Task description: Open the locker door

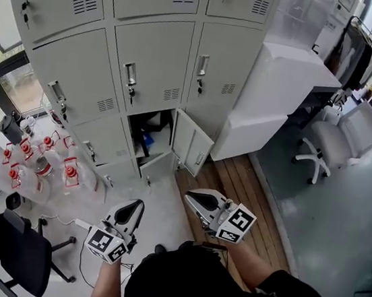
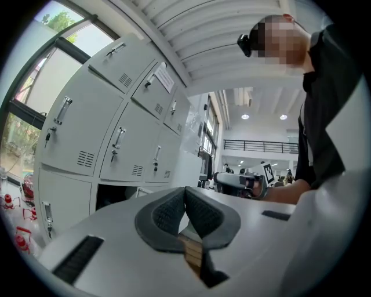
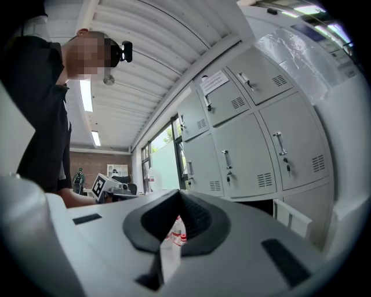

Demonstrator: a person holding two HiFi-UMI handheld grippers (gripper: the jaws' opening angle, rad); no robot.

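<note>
The grey lockers (image 1: 138, 50) fill the top of the head view. One bottom-row door (image 1: 192, 144) stands swung out to the right, and its dark compartment (image 1: 149, 131) holds some items. My left gripper (image 1: 135, 207) is well back from the lockers, shut and empty. My right gripper (image 1: 195, 199) is also back from them, shut and empty. In the left gripper view the pads meet at the tip of the left gripper (image 2: 185, 191), with the open compartment (image 2: 113, 196) beyond. In the right gripper view the right gripper (image 3: 178, 194) is shut, and the open door (image 3: 293, 217) shows low on the right.
Several red-capped bottles (image 1: 42, 159) stand on the floor at the left. A black office chair (image 1: 17, 244) is near my left side. A white cabinet (image 1: 284, 76) adjoins the lockers on the right, with a white chair (image 1: 329, 146) beyond. A wooden floor strip (image 1: 239, 185) runs ahead.
</note>
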